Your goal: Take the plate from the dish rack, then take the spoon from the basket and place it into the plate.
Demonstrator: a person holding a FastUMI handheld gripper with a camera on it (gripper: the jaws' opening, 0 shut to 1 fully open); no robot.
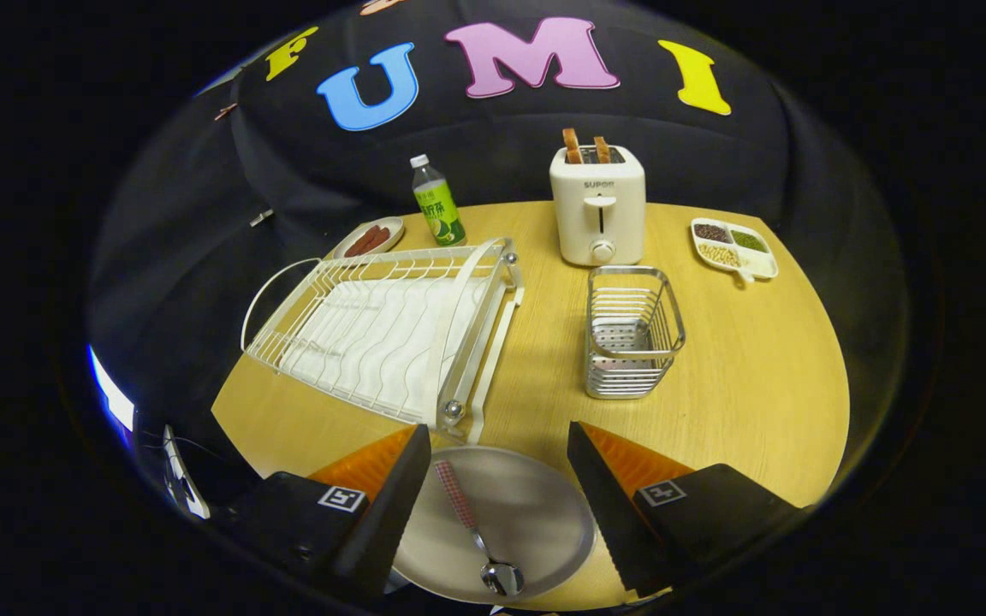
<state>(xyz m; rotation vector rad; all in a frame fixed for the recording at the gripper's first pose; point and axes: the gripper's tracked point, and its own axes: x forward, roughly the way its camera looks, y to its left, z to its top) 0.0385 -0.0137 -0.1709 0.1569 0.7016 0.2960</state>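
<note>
- The gripper (498,479) is seen with its fingers (390,505) spread wide apart, nothing being clamped between them.
- A pale round plate (536,513) is laid flat on the wooden surface (758,385), between and just below the two fingers.
- A spoon (476,530) is found lying in the plate, its red-checked handle pointed toward the dish rack and its metal bowl turned toward the near rim; neither finger is touching it.
- The white wire dish rack (390,329) is set just beyond the left finger, its near corner close to the plate's far rim; no dish is seen in its slots.
- The metal basket (630,334) is stood upright beyond the right finger, to the right of the dish rack and apart from it; nothing can be made out inside it.
- A white toaster (598,214) is placed behind the basket, with two slices of toast (585,145) raised from its slots.
- A green-labelled bottle (437,201) is stood upright behind the dish rack, and just beside it a small oval dish (371,238) with reddish pieces is set.
- A divided tray (733,248) with dark, green and pale grains is laid at the far right of the surface, well apart from the basket.
- The space between the fingers and the plate is left unobstructed.
</note>
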